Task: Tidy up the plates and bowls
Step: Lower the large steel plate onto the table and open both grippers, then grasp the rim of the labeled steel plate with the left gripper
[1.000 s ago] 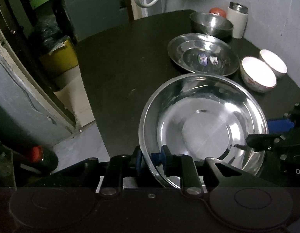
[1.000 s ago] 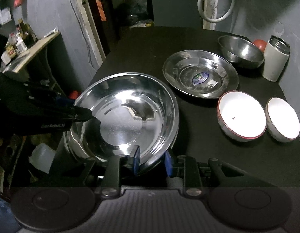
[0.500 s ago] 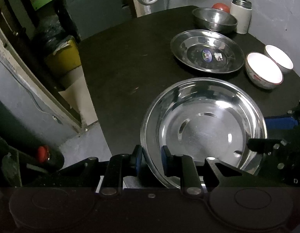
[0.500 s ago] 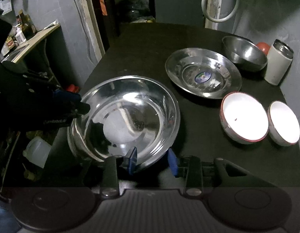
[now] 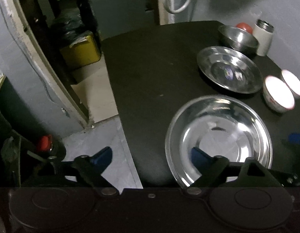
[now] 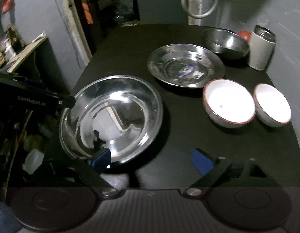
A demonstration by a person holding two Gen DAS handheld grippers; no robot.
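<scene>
Both claws spread wide and empty, left claw (image 5: pixel 150 156) and right claw (image 6: pixel 152 160) flanking the near steel plate (image 6: pixel 113 116), released flat at the tabletop (image 6: pixel 126 44) front edge, probably for later stacking with the far plate (image 6: pixel 185 68).

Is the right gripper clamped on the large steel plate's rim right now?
No: the right gripper is spread wide, both blue pads clear of the large steel plate.

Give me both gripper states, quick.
Left gripper: open, holding nothing.
Right gripper: open, holding nothing; steel plate on the table.
</scene>
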